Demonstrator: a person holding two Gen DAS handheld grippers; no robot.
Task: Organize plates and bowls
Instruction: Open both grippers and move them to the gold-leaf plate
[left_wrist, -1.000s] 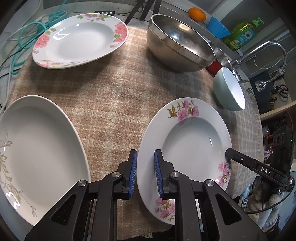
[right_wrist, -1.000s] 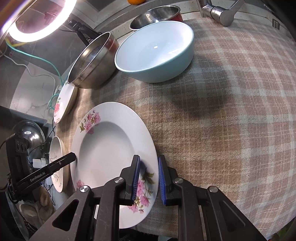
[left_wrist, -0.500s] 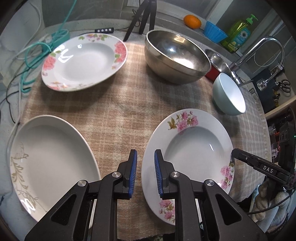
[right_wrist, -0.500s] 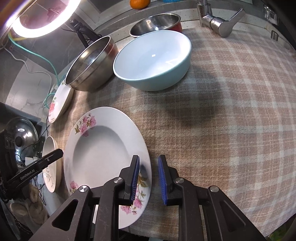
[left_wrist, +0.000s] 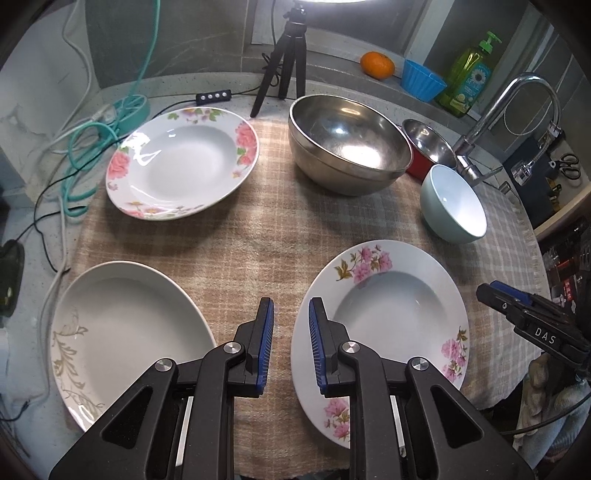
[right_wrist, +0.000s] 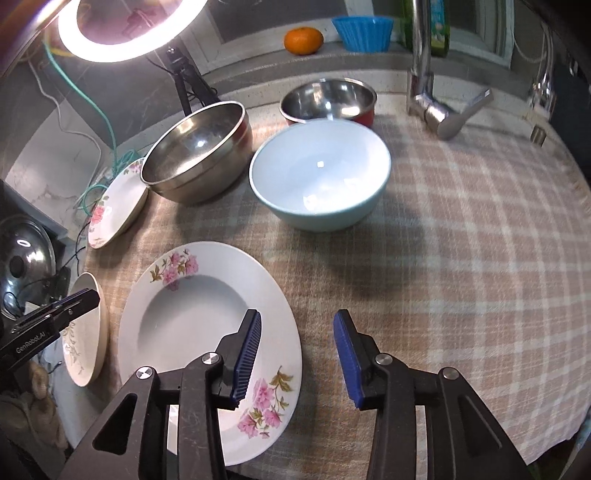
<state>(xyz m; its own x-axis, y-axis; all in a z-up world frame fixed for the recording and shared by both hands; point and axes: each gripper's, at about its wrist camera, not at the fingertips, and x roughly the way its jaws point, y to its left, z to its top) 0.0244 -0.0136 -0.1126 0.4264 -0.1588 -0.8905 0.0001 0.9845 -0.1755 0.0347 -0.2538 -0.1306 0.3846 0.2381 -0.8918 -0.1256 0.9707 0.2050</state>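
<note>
White flowered plates (left_wrist: 380, 325) and steel bowls (left_wrist: 349, 142) are seen spread apart on the checked cloth (left_wrist: 258, 240); nothing is stacked yet. Left gripper (left_wrist: 291, 345) is nearly closed, empty; right gripper (right_wrist: 295, 354) is opening, empty.

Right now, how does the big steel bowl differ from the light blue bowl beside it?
The large steel bowl is bare, reflective metal, while the light blue bowl is matte blue outside and white inside. The steel bowl is wider and looks like two nested shells; the blue bowl is a single one. Both sit upright and empty on the checked cloth, close together.
</note>
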